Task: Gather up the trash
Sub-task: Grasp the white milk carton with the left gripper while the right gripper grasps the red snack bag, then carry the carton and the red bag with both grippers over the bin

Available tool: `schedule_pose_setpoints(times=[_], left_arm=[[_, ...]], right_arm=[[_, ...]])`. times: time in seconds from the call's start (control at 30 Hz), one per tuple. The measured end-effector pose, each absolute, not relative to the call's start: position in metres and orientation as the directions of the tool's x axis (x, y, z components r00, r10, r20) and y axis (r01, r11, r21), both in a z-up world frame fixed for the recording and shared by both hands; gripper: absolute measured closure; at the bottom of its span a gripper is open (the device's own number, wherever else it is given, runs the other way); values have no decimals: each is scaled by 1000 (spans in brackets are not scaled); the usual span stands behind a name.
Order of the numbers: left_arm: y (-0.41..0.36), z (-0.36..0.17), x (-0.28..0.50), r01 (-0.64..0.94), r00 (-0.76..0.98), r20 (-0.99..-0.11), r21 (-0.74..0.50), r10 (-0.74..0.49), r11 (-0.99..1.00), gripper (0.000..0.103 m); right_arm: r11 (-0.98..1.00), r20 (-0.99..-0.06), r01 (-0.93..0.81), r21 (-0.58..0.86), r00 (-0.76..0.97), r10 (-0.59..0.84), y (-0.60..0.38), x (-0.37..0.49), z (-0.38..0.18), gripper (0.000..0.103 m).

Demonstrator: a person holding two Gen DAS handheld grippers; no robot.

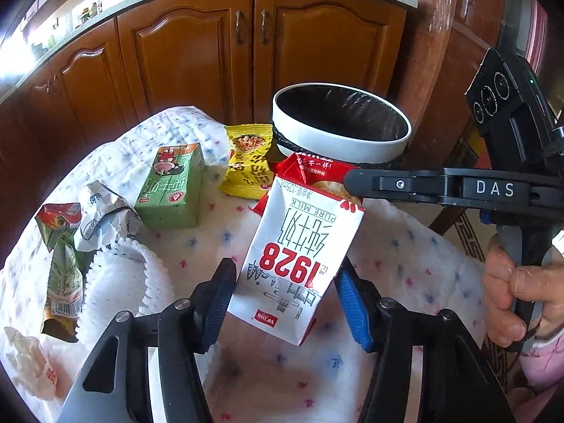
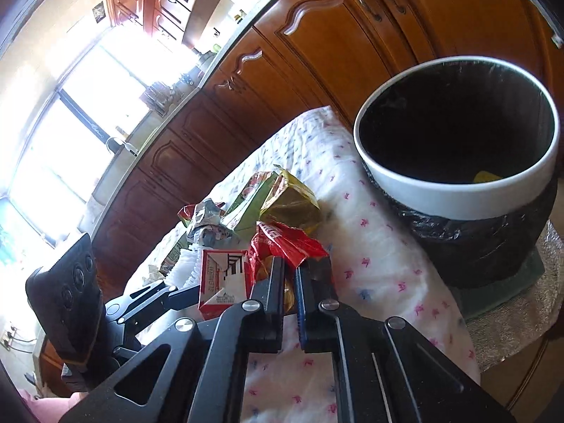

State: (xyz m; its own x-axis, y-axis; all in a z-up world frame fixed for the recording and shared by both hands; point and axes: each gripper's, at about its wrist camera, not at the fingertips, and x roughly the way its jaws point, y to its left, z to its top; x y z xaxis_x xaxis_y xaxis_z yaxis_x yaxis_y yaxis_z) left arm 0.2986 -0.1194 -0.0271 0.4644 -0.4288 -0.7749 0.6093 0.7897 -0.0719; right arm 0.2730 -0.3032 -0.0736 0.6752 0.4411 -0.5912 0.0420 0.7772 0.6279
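My left gripper [image 1: 285, 289] is shut on a white and red milk carton [image 1: 299, 257] and holds it tilted above the table; it also shows in the right wrist view [image 2: 222, 283]. My right gripper [image 2: 290, 271] is shut on a red snack wrapper [image 2: 282, 243], which shows behind the carton in the left wrist view [image 1: 306, 169]. The white-rimmed bin [image 1: 342, 123] with a black liner stands at the far edge, close to the right gripper [image 1: 356, 181]; in the right wrist view its rim [image 2: 454, 190] is ahead to the right, with something yellow inside.
On the patterned tablecloth [image 1: 405, 264] lie a green carton [image 1: 172, 187], a yellow snack bag [image 1: 246, 162], crumpled wrappers [image 1: 102, 218], white foam netting [image 1: 116, 282] and a flattened green pack [image 1: 63, 282]. Wooden cabinets [image 1: 211, 46] stand behind the table.
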Motion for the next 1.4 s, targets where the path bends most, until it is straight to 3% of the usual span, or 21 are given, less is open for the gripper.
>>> schedule_pose_setpoints(times=[0.43, 1.4], left_arm=[[-111, -15, 266, 540, 467, -745, -185, -476, 821, 56], [-160, 17, 289, 550, 525, -675, -196, -519, 812, 58]], right_arm=[[797, -551, 40, 603, 744, 379, -330, 222, -38, 103], [817, -518, 71, 572, 804, 293, -388, 212, -14, 103]])
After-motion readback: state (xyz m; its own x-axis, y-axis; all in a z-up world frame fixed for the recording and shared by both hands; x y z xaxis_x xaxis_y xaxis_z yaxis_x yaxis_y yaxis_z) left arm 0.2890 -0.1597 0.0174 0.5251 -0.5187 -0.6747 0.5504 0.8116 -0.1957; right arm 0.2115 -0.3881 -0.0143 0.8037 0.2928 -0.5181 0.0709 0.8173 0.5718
